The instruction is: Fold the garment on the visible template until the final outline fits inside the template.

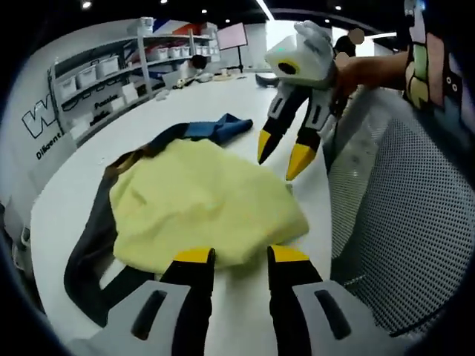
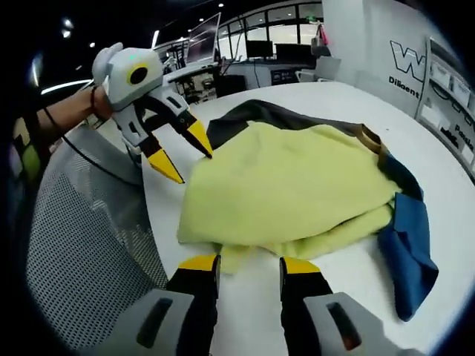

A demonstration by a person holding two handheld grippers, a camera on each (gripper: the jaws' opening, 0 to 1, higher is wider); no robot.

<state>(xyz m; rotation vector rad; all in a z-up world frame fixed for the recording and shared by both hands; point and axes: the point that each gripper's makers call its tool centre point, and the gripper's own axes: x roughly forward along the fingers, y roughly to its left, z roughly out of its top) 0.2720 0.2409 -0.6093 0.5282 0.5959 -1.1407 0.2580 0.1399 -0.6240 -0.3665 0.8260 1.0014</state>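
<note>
A yellow garment (image 1: 200, 200) with dark trim and a blue sleeve (image 1: 223, 127) lies bunched and partly folded on the white table (image 1: 67, 208). My left gripper (image 1: 241, 256) stands open at the garment's near edge, with nothing between its fingers. My right gripper (image 1: 282, 153), held by a hand, hovers open just past the garment's far right edge. In the right gripper view the garment (image 2: 289, 185) spreads ahead with the blue part (image 2: 408, 237) at right. There my right gripper (image 2: 248, 264) is open at the yellow hem. The left gripper (image 2: 184, 153) hangs open above the garment's left corner.
A grey mesh chair back (image 1: 401, 222) (image 2: 82, 237) presses against the table's side beside both grippers. Shelves with white bins (image 1: 111, 74) line the far wall, and a person (image 1: 197, 67) sits at the table's far end. Monitors (image 2: 204, 37) stand on desks behind.
</note>
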